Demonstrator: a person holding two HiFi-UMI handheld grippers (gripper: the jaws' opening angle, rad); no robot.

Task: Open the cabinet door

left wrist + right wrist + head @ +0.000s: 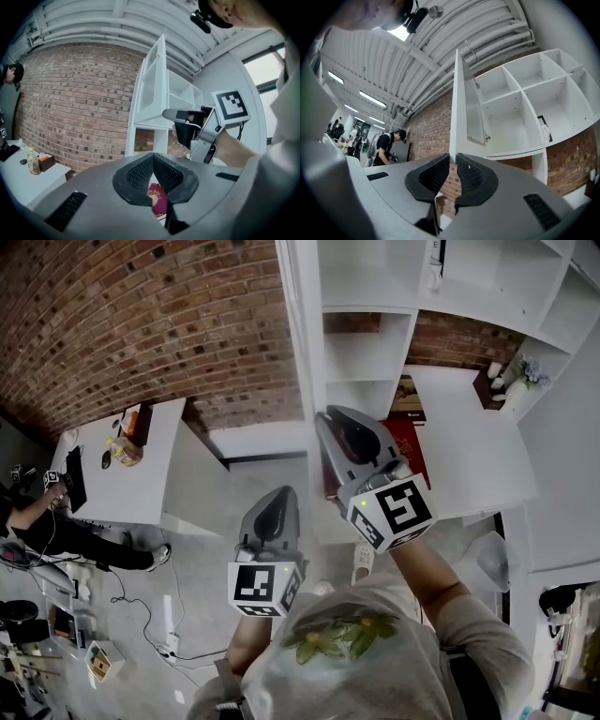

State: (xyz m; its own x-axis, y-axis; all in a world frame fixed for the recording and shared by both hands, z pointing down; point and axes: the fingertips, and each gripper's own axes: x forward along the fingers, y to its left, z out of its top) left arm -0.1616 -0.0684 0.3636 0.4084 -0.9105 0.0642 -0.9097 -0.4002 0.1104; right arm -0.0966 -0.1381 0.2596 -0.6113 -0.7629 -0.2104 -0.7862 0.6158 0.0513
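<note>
The white cabinet door (465,101) stands swung out and is seen edge-on, with a ribbed glass panel. Its lower edge runs down between the pads of my right gripper (453,159), which is shut on it. In the head view the right gripper (330,420) reaches toward the door's edge (298,343) beside the open white shelves (370,352). The left gripper view shows the right gripper (172,115) at the door (152,86). My left gripper (279,495) hangs lower and nearer to me, away from the cabinet. Its pad tips meet, and the left gripper (153,157) holds nothing.
A red booklet (410,442) lies on the white counter (469,456) under the shelves, with a small vase of flowers (527,373) at its far right. A white desk (141,479) with a seated person (52,521) stands left by the brick wall (141,315).
</note>
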